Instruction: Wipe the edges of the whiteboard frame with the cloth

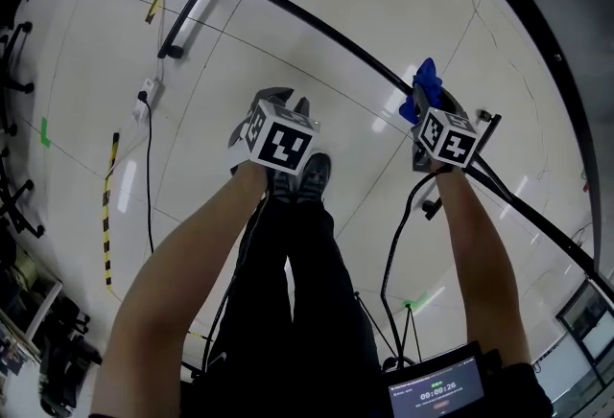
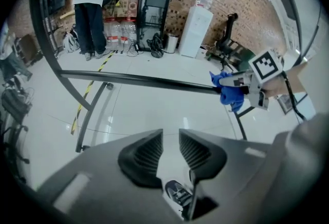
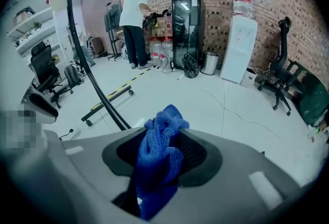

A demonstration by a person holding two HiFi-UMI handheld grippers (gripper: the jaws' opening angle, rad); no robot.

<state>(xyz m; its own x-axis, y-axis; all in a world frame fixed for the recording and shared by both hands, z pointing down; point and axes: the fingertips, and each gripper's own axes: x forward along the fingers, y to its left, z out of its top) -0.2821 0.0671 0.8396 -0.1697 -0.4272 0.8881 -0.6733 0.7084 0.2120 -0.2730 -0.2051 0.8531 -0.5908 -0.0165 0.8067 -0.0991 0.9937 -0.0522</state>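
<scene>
We held the blue cloth (image 1: 422,85) clamped in our right gripper (image 3: 163,151) on the whiteboard frame's edge (image 1: 307,18); our left gripper (image 2: 170,150) was closed and empty. Next: slide along.

Water dispenser (image 3: 239,48), black fridge (image 3: 186,30), office chair (image 3: 281,81)

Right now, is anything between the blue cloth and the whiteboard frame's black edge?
Nothing visible. The blue cloth, pinched in the right claw, sits right at the black frame edge. The left claw hangs off to the side, shut and empty.
</scene>
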